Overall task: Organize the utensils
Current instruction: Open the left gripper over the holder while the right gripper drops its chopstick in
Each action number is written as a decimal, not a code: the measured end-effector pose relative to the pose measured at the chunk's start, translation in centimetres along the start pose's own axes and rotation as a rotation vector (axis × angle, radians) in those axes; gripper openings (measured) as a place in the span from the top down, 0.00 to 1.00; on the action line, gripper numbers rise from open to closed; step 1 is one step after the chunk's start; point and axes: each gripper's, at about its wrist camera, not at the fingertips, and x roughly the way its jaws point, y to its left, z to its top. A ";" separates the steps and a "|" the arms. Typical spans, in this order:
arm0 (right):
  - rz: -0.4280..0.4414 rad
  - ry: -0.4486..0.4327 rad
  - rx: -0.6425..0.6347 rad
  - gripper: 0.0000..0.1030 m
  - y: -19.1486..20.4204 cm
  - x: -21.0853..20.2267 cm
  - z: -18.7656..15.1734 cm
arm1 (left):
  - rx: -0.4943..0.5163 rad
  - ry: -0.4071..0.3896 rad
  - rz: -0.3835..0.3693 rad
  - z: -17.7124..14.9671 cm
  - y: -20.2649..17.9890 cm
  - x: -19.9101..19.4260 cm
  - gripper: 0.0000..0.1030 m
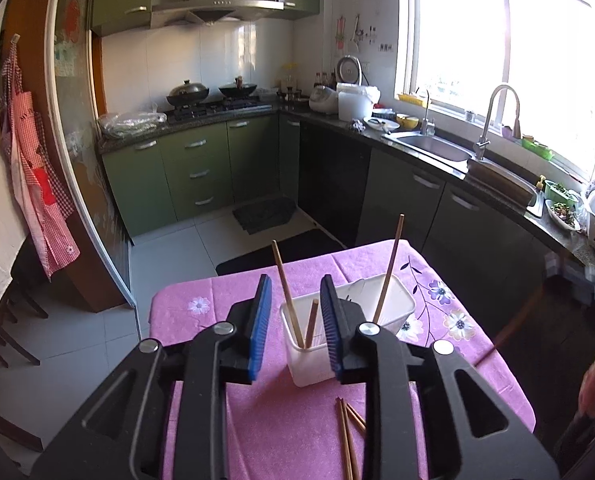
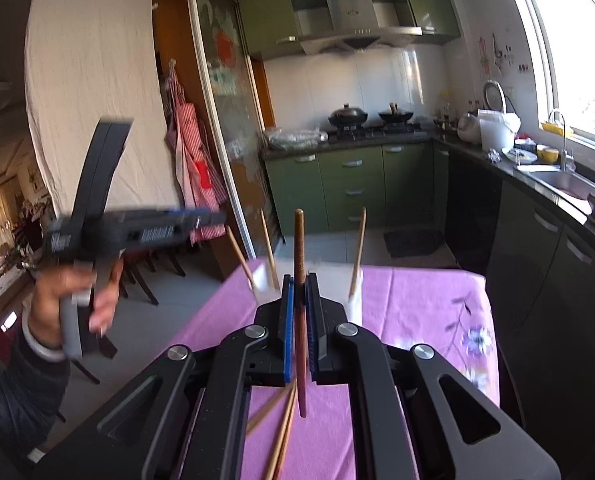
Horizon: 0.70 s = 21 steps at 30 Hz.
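Nearest, loose chopsticks (image 1: pixel 347 436) lay crossed on the desk's purple floral cloth (image 1: pixel 201 308), just below both tools. The right hand-held gripper (image 2: pixel 300 312) was clamped tight on one dark chopstick (image 2: pixel 299 280), held near upright, pinched at about mid-length with both ends showing past the pads. The left hand-held gripper (image 1: pixel 295 320) stood part open with nothing pressed between its blue pads, tilted down over the small white holder (image 1: pixel 309 360); the person's hand (image 2: pixel 77 300) gripped its handle. Two chopsticks (image 1: pixel 287 292) leaned in that holder, another in the wider white bin (image 1: pixel 393 300) touching it behind. Judged light, stiff, thin and smooth: likely to swivel if pinched off-centre, so a mid-shaft hold suits best. Beyond, green cabinets (image 1: pixel 201 168) and sink (image 1: pixel 433 146).
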 end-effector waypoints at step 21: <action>-0.131 0.084 0.064 0.93 -3.6 14.5 3.9 | -0.016 0.148 -0.056 -11.5 0.5 -2.0 0.56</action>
